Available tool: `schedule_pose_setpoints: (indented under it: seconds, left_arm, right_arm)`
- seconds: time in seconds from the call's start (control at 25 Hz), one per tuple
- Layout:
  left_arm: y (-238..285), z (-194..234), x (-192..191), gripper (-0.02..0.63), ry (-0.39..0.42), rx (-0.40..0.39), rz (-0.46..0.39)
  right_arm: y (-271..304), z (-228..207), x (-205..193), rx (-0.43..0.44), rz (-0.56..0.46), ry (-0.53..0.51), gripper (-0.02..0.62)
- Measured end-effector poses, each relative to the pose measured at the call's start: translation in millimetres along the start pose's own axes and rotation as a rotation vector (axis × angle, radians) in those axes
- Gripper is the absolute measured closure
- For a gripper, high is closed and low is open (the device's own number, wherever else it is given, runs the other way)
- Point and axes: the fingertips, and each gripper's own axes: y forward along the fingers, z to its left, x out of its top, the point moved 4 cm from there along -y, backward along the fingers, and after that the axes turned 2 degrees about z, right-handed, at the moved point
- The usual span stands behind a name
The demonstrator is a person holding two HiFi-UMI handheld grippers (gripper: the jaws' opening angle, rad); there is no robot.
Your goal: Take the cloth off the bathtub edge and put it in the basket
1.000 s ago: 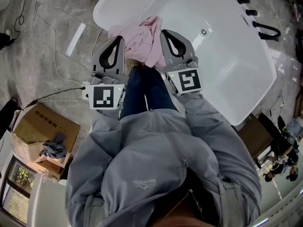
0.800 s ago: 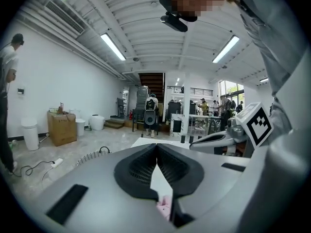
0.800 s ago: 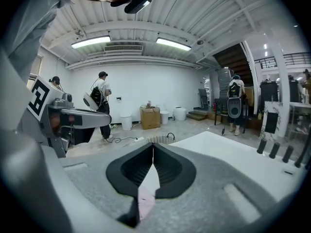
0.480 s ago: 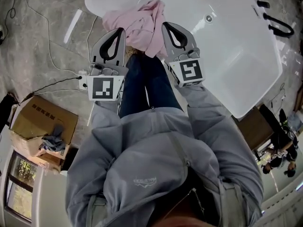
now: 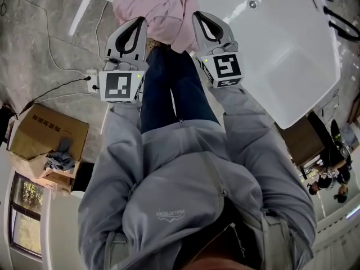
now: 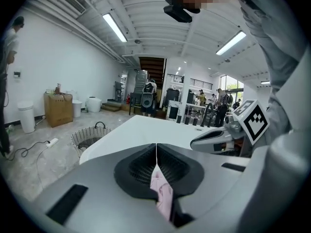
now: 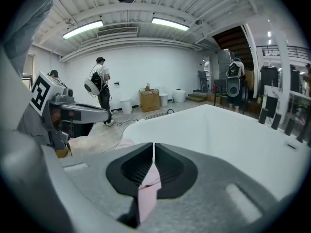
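Step in hand: lifting the cloth off the bathtub; it looked gripped at two places and gathered up, with the carry not yet begun.
Left gripper: jaws pressed together on a fold of the pink cloth, and a strip of it hung out below the pads.
Right gripper: jaws likewise clamped on a pink fold that trailed down beneath them.
Cloth: bunched between the two grippers at 12 o'clock from the person in the head view, over the tub's near end. Whether any of it rested on the rim could not be told.
Bathtub: white, running from 12 o'clock round to 2 o'clock in the head view.
Basket: on the floor at 10 o'clock from the left jaws in the left gripper view, just beside the tub's end; the head view did not show it.
Next move: probably keep both grips tight, raise the cloth clear of the rim, swing it toward 10 o'clock, and let go only once it hung over the basket's mouth.
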Motion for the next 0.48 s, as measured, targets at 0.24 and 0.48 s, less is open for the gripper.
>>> schedule_pose_setpoints:
  seconds: [0.24,0.48]
  left_arm:
    - [8.9,3.8,-29.1,0.598,-0.032,-0.004,0.059]
    - [18.6,0.1,-49.3,0.597,-0.067,-0.058,0.129]
  right_arm:
    - [5.4,0.0,-21.7,0.009,0.044,0.031,0.589]
    - [8.1,-1.8,-41.4,0.03,0.107,0.118,0.574]
